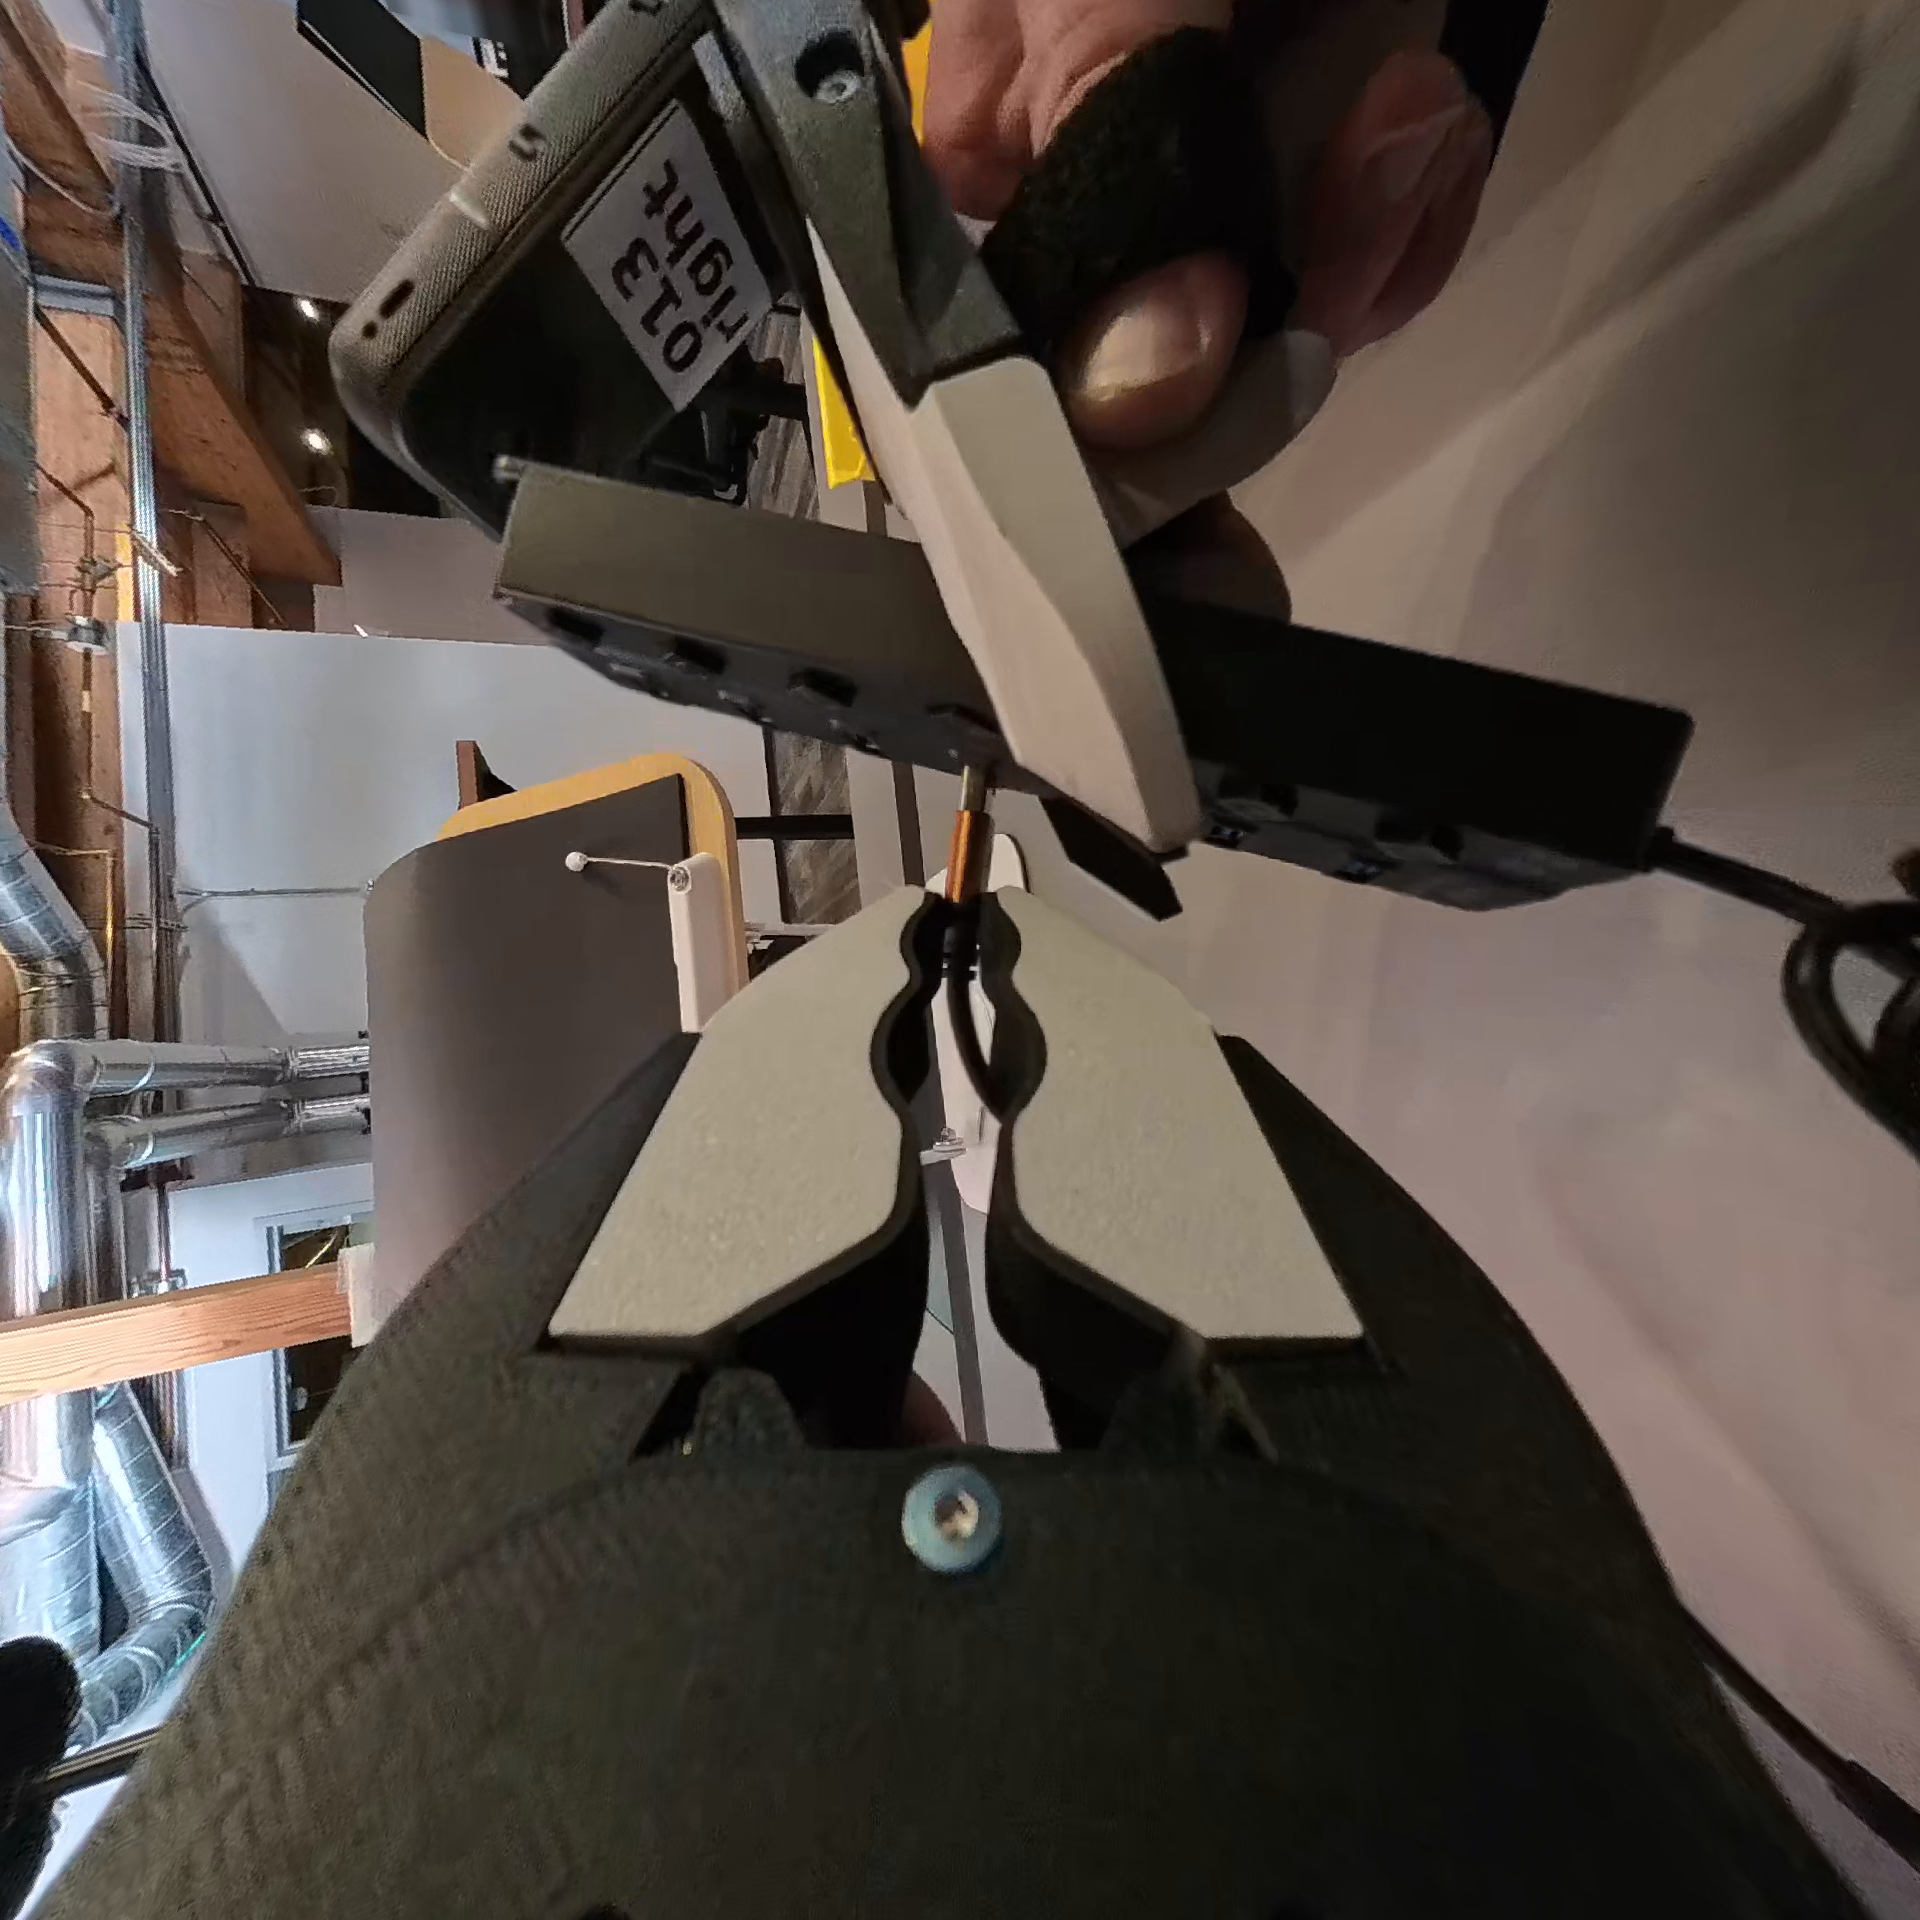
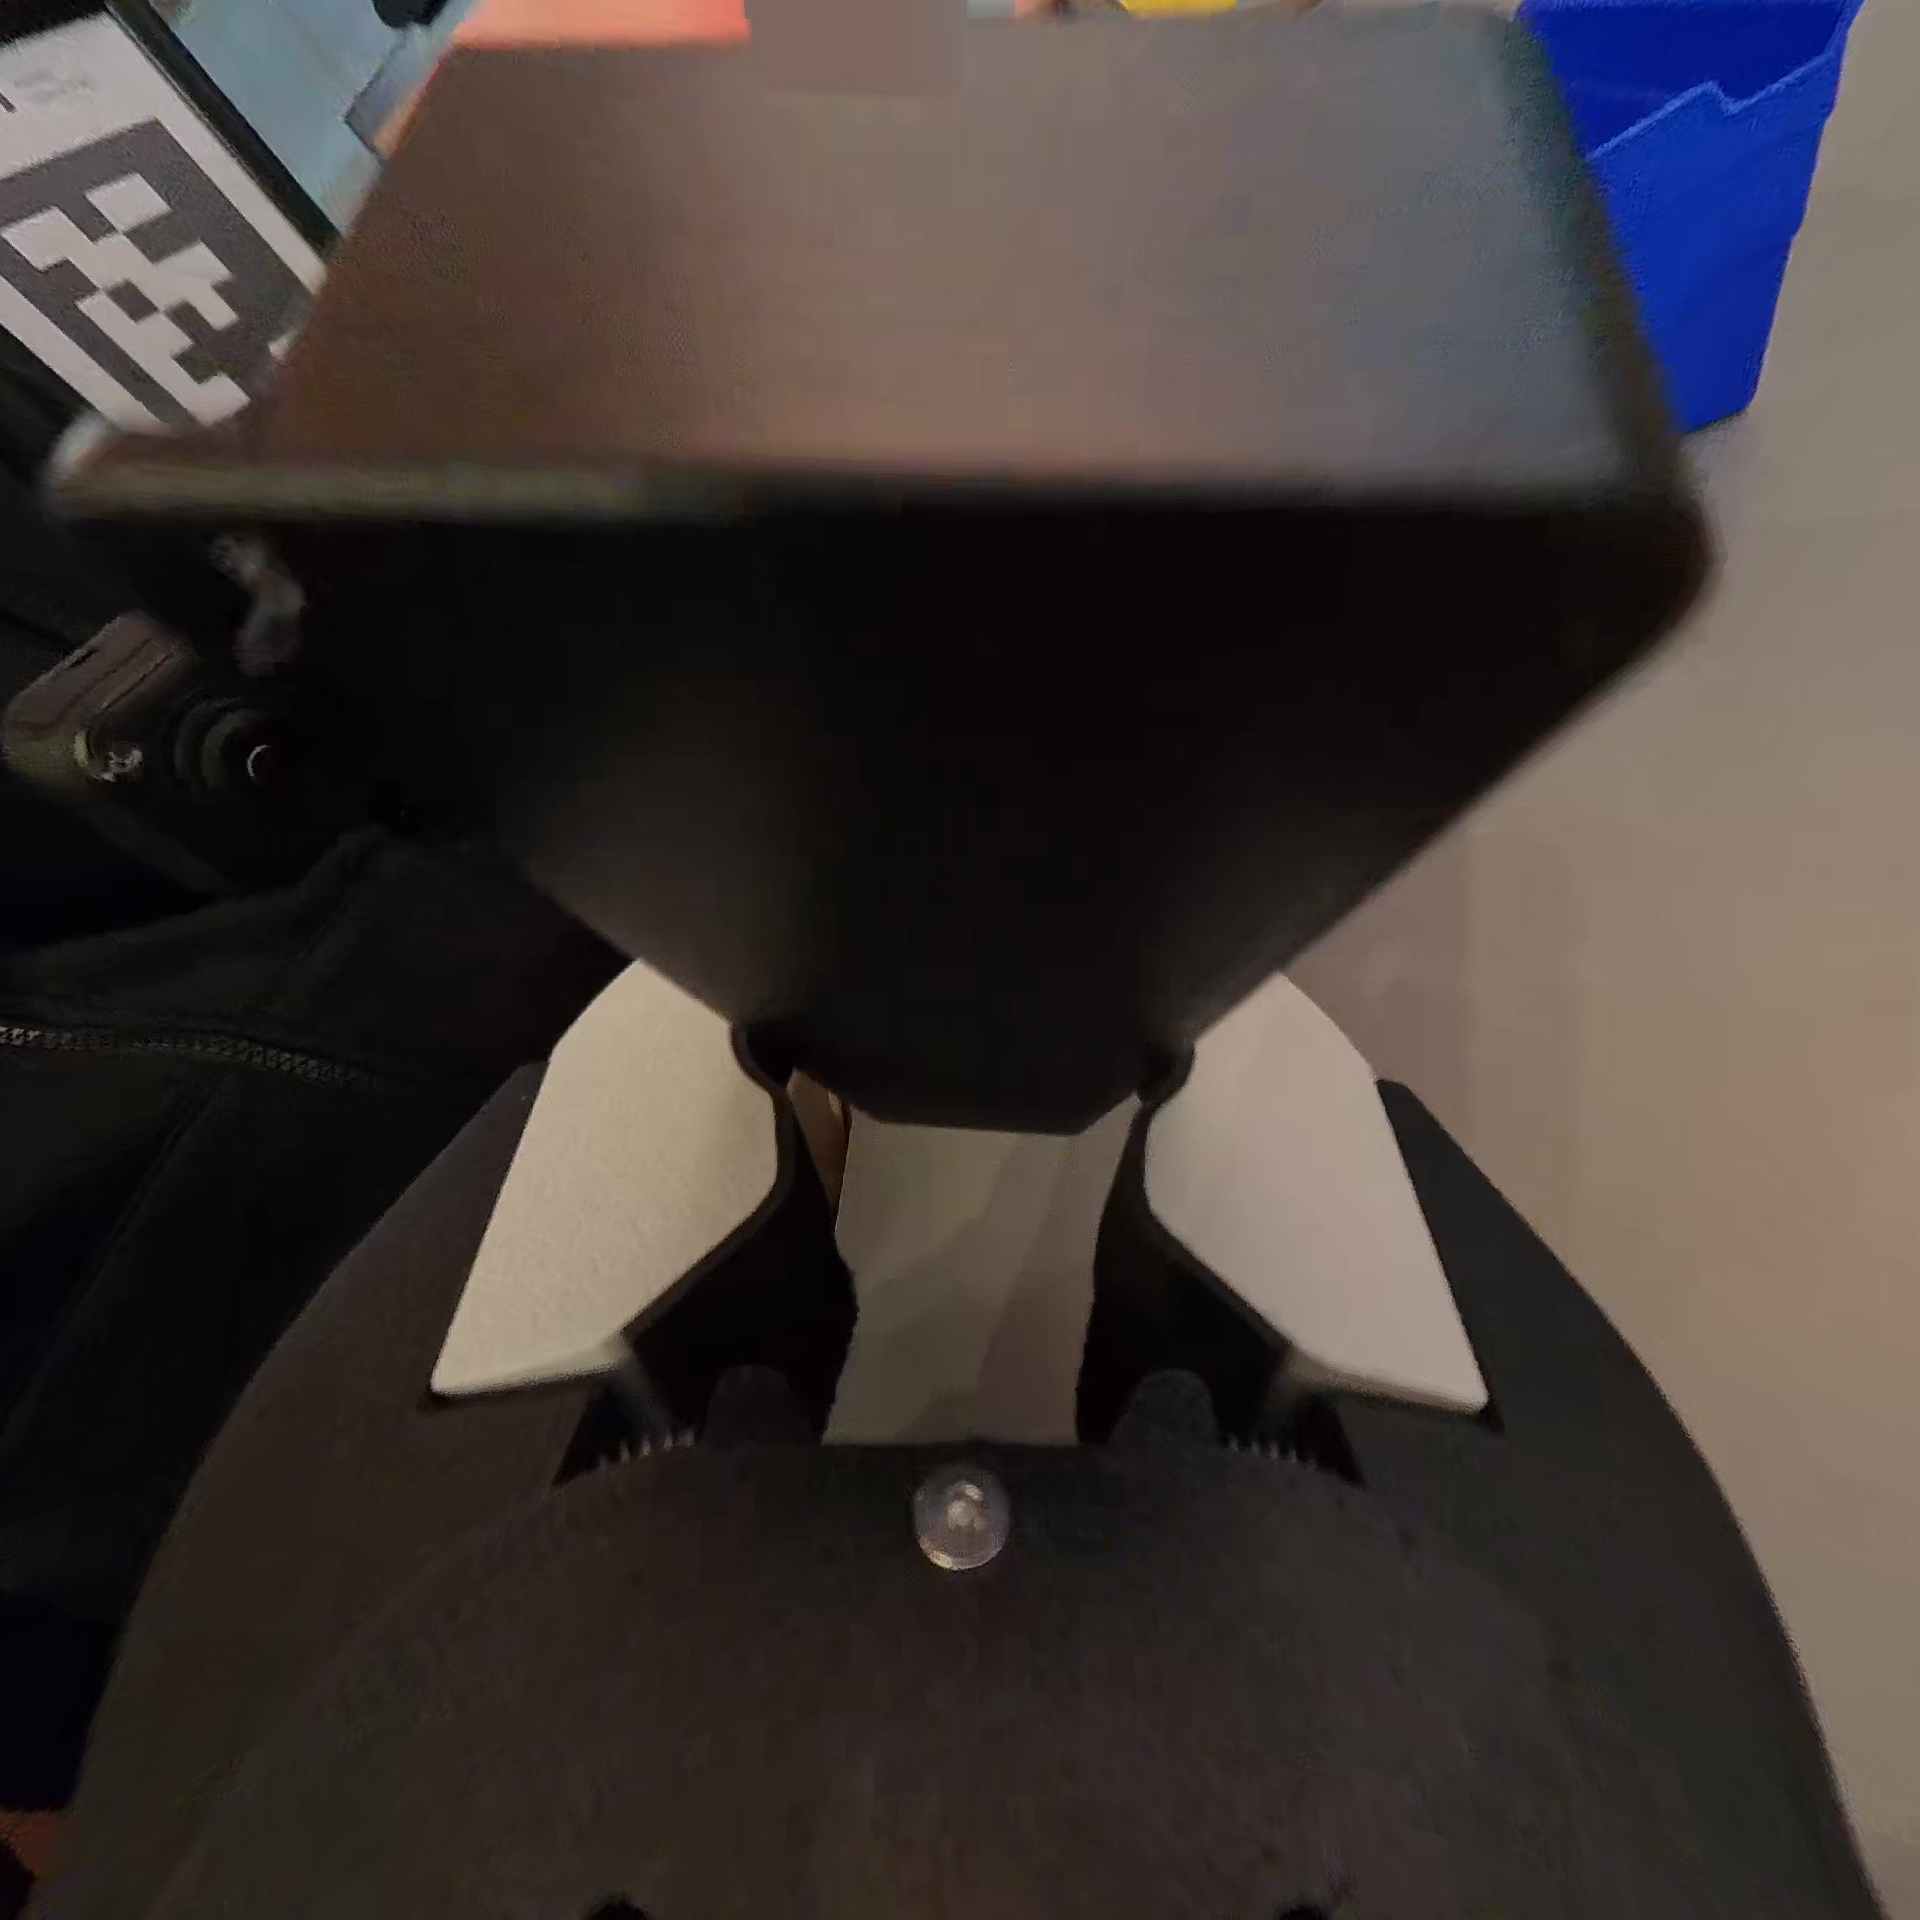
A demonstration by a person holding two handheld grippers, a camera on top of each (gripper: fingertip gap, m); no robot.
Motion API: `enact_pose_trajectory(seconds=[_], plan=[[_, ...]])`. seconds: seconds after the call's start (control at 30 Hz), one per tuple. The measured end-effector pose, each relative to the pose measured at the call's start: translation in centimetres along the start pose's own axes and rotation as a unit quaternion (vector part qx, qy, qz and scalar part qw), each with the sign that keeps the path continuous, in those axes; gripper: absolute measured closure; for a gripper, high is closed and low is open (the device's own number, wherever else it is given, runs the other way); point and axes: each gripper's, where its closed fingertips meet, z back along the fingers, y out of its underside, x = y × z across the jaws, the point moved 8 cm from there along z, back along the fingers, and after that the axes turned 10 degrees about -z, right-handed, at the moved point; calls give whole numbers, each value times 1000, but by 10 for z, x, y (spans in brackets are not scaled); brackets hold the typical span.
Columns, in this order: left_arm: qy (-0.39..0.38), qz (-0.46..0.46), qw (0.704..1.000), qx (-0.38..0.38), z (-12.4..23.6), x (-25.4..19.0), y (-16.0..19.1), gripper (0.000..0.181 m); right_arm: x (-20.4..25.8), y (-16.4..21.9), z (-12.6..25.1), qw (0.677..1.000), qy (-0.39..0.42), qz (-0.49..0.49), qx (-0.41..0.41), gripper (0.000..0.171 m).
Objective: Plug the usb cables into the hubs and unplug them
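Black hub point(image 1: 1351, 727) clamped by right gripper point(image 1: 1101, 769) (plug point(image 1: 971, 842) inserted).

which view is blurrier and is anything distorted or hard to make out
Right wrist view: clearly softer; the black hub fills the frame, its near edge is smeared and its underside is too dark to show ports; the blue bin is blurred too. Left wrist view: sharper at the left gripper and the orange-collared plug, though the wide lens bends the background pipes and the right gripper's finger is slightly blurred.

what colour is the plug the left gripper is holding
Orange, metallic plug, with a silver tip; clearest in the left wrist view.
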Motion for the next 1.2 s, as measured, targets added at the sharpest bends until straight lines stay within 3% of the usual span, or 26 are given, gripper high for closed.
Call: enact_pose_trajectory(seconds=[0.13, 0.47, 1.2], plan=[[8, -2, 1000, 3, -1, -2, 0, 176, -1, 1, -2, 1000, 10, 0, 11, 107], [16, 6, 1000, -8, -1, -5, -1, 174, -3, -12, 11, 996, 19, -16, -84, 107], [7, 2, 1000, -21, 6, 0, -4, 175, 6, -5, 1, 1000, 0, -1, 22, 107]])
